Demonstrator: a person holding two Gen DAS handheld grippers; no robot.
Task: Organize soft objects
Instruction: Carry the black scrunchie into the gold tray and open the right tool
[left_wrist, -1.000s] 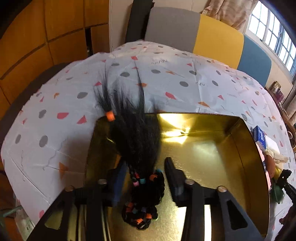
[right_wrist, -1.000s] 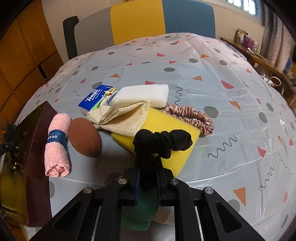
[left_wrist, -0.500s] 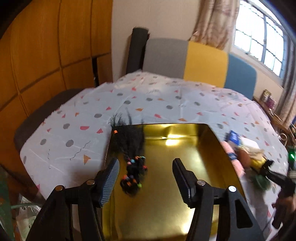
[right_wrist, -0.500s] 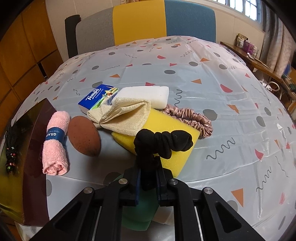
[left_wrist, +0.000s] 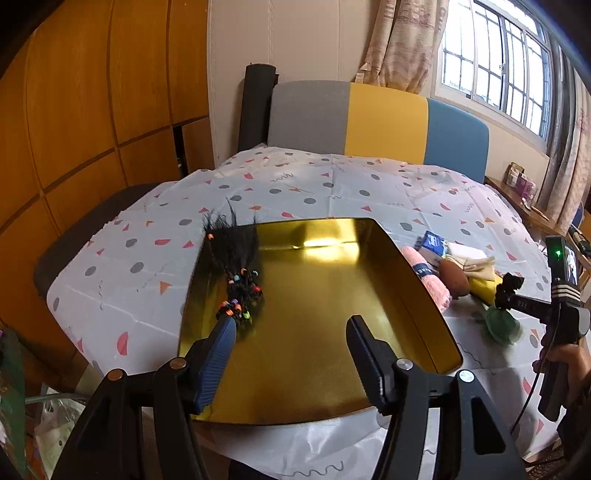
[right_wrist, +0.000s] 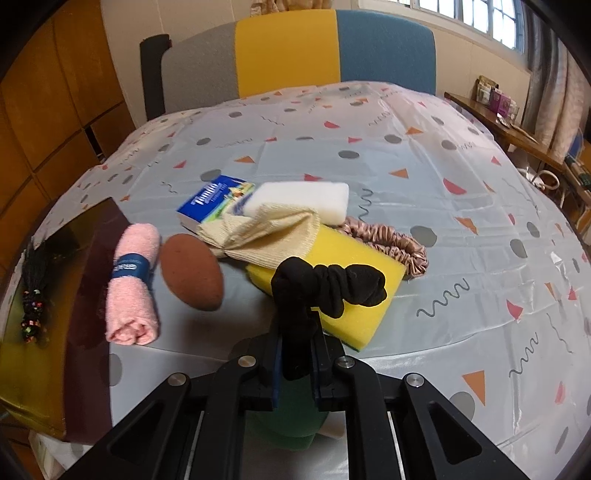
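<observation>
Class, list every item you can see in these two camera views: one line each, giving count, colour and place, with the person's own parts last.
tray: 1, gold, left part of table.
braided hairpiece: 1, black with coloured beads, in tray's left side.
rolled towel: 1, pink with blue band, beside tray.
oval sponge: 1, brown, right of towel.
tissue pack: 1, blue, behind cloth.
cloth: 1, beige, over yellow sponge.
white block: 1, white, behind cloth.
yellow sponge: 1, yellow, centre.
pink scrunchie: 1, pink satin, right of sponge.
black scrunchie: 1, black, in right gripper.
tablecloth: 1, white, patterned.
left gripper: open, above tray.
right gripper: shut on black scrunchie.
</observation>
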